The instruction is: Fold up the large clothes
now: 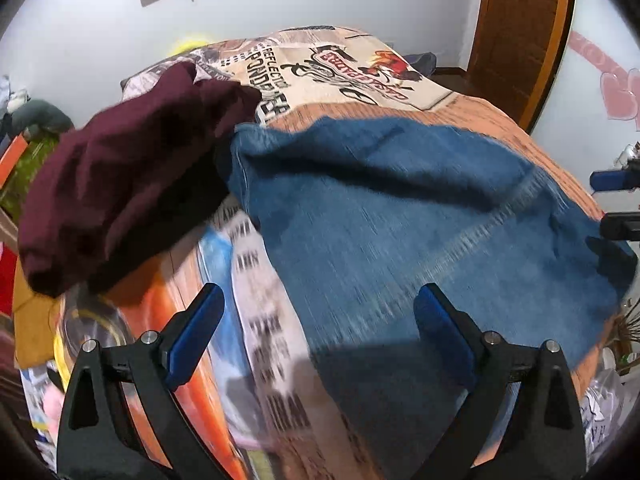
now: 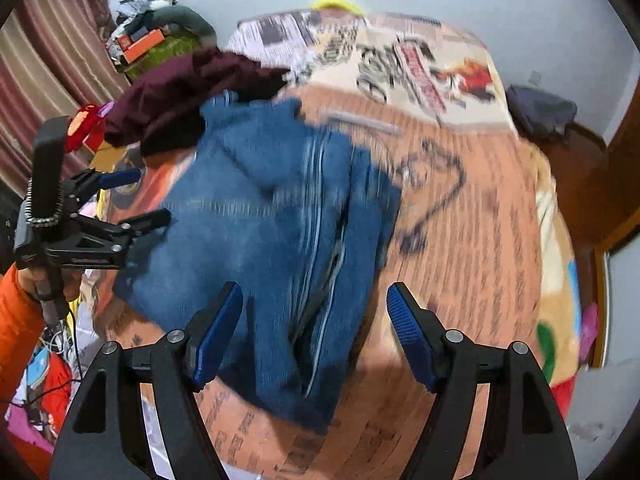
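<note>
1. Standing apart and holding nothing: left gripper [image 1: 318,330], at the bottom of the left wrist view, blue pads hovering over the near edge of the blue denim garment [image 1: 400,216].
2. Also gaping with nothing between the pads: right gripper [image 2: 314,330], at the bottom of the right wrist view, hanging above the same garment's lower end near its pale seams.
3. Showing again at mid-left of the right wrist view: the left gripper, gripped by a hand [image 2: 42,280] in an orange sleeve [image 2: 16,320], beside the denim's left edge.
4. Lying partly folded at the centre of both views: the denim, spread on a printed bedspread [image 1: 472,112], its upper-left corner tucked against a rumpled maroon garment [image 1: 120,168].
5. Looking thick and fairly heavy for cloth: soft enough to drape, yet stiff along the seams, likely holding a crease well and not slipping much on the pads.
6. Seeming best for a grip: the two near corners or the hem, pinching every layer together, since a single layer would probably peel off and undo the fold.
7. Blurring much of both views, so finer folds not being readable.
</note>
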